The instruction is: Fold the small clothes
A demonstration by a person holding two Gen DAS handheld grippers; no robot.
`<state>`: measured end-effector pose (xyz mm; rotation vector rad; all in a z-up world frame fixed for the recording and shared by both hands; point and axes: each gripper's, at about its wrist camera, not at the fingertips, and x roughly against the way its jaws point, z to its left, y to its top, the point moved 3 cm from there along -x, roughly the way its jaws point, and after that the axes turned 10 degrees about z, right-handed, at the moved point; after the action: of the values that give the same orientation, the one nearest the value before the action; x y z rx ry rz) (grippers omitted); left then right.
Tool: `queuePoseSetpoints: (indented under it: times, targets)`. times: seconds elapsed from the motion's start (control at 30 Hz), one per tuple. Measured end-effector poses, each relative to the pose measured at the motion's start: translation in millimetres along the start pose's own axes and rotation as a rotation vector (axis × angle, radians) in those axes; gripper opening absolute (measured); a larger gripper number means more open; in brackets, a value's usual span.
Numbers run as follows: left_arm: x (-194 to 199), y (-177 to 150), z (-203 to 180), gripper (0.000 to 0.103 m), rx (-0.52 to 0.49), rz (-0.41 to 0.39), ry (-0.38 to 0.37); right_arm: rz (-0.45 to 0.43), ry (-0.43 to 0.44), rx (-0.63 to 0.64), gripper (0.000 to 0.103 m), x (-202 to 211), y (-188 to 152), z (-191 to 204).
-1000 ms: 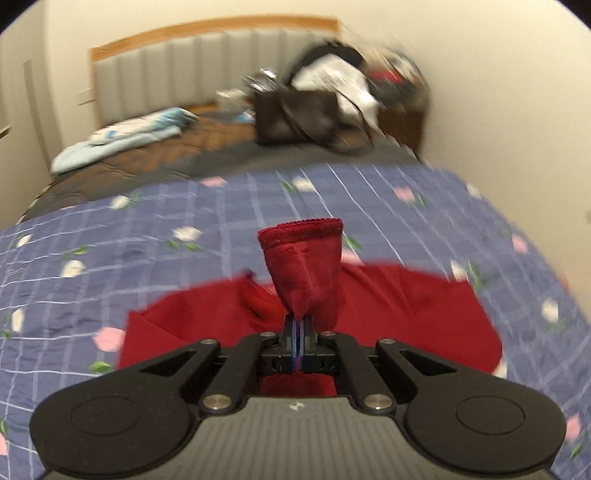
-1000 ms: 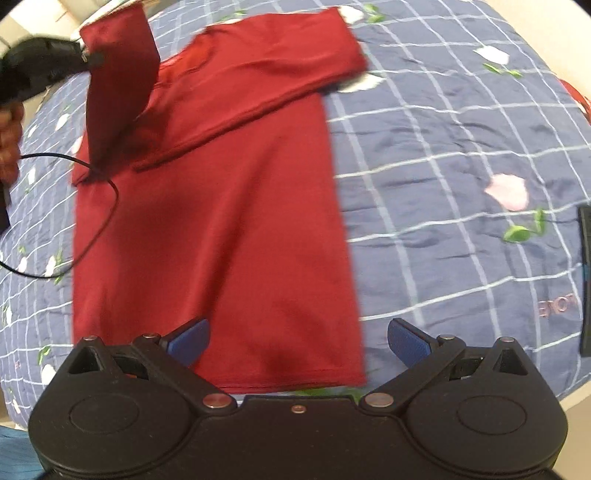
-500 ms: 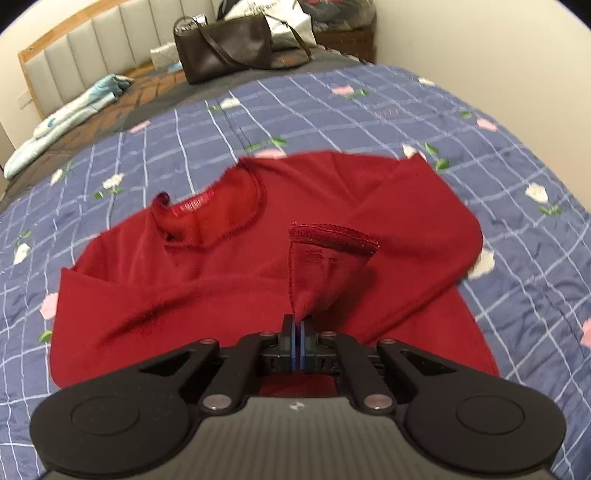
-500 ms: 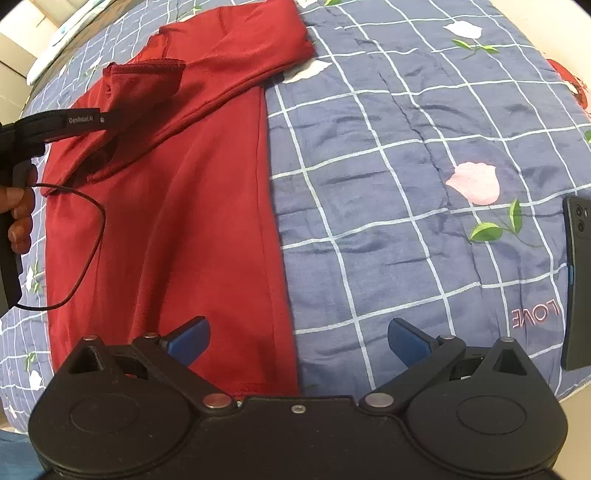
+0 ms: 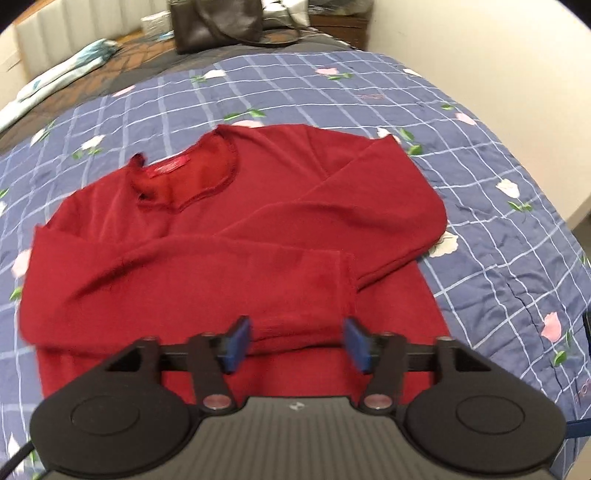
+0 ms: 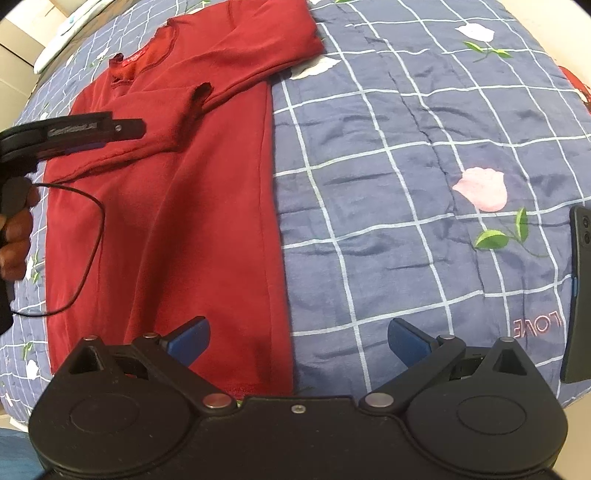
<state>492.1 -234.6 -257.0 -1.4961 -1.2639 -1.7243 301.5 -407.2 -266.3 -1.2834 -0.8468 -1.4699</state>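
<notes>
A dark red long-sleeved top [image 5: 236,236] [image 6: 177,206] lies flat on the blue checked bedspread [image 5: 480,229], neck hole toward the headboard. Both sleeves are folded across its chest; the near sleeve's cuff [image 5: 332,280] rests just beyond my left gripper [image 5: 295,343], which is open and holds nothing. In the right wrist view the left gripper [image 6: 110,129] hovers over the folded sleeve, held by a hand [image 6: 14,236]. My right gripper [image 6: 299,339] is open above the top's lower hem and right side edge.
A dark phone [image 6: 578,291] lies on the bedspread [image 6: 424,166] at the right edge. A brown handbag [image 5: 218,22], a light towel [image 5: 62,74] and a padded headboard [image 5: 74,40] stand at the far end. A wall [image 5: 498,55] runs along the right.
My left gripper carried the sleeve cuff across the chest, opened and let it drop flat. The right gripper stayed open near the hem, drifting right.
</notes>
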Motion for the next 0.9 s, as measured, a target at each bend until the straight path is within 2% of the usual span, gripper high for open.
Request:
queuePoseSetpoints:
  times: [0.1,0.17,0.43,0.53,0.7,0.77,0.83,0.9]
  targets:
    - [10,-16,12,0.087,0.056,0.004,0.037,0.013,0.011,0.016,0.102,-4,1,3]
    - [14,-31,25,0.09,0.109,0.022,0.091,0.028,0.021,0.034,0.102,-10,2,5]
    - [30,-123,105,0.094,0.444,0.209,0.29,0.114,0.059,0.09,0.102,-37,0,15]
    - [36,-154,127,0.094,0.549,0.268,0.338,0.145,0.074,0.084,0.102,-46,-2,17]
    - [42,-197,155,0.095,0.67,0.327,0.317,0.149,0.067,0.1,0.097,-53,-7,21]
    - [41,-208,163,0.095,0.7,0.334,0.299,0.14,0.045,0.13,0.089,-53,-10,23]
    - [39,-214,164,0.095,0.712,0.342,0.262,0.121,0.018,0.146,0.075,-50,-15,23]
    - [35,-221,168,0.093,0.724,0.364,0.206,0.119,0.021,0.16,0.069,-48,-17,21]
